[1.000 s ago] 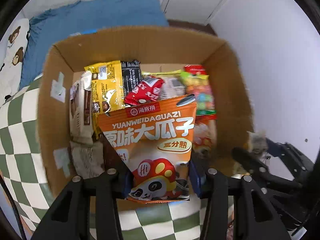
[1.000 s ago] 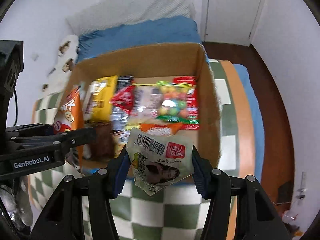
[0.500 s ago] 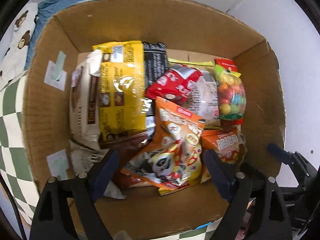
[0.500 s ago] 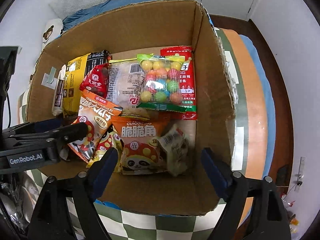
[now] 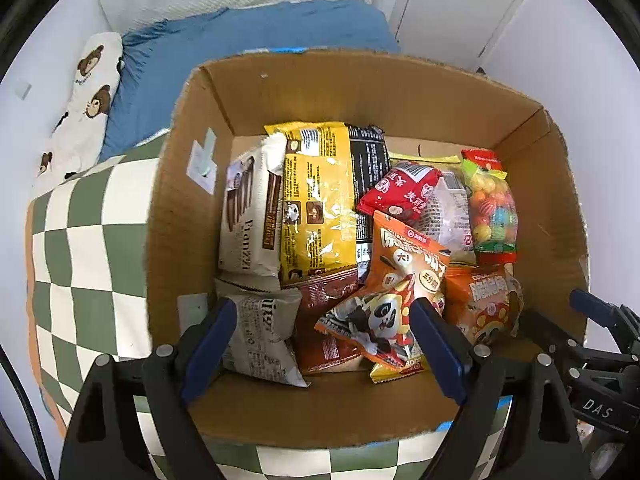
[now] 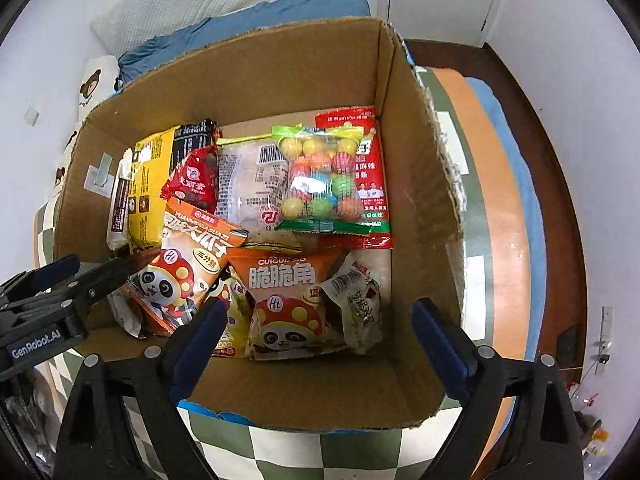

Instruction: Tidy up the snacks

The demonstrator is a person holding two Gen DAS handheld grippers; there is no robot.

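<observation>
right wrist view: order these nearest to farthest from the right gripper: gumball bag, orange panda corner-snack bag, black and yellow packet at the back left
1. orange panda corner-snack bag: just ahead of the open right gripper, near end of the box.
2. gumball bag: mid-box, toward the right wall.
3. black and yellow packet: back left corner, farthest.

Brown cardboard box (image 5: pixel 188 216): floor mostly covered by packets, only a strip by the far wall bare.

Dark brown foil packet (image 5: pixel 332 292) in left wrist view: top under the yellow-and-black biscuit bag (image 5: pixel 320 200), right side under the orange panda seed bag (image 5: pixel 396 280); print unreadable.

Red flat packet w/ white Chinese print (image 6: pixel 370 176): left half behind the clear bag of coloured gumballs (image 6: pixel 320 184).

Small yellow packet (image 6: pixel 234 320) in right wrist view: partly behind the right gripper's blue finger pad (image 6: pixel 196 336), label can't be read.

Green-and-white checked cloth (image 5: pixel 80 240): cut off by the picture edge, lower left.
</observation>
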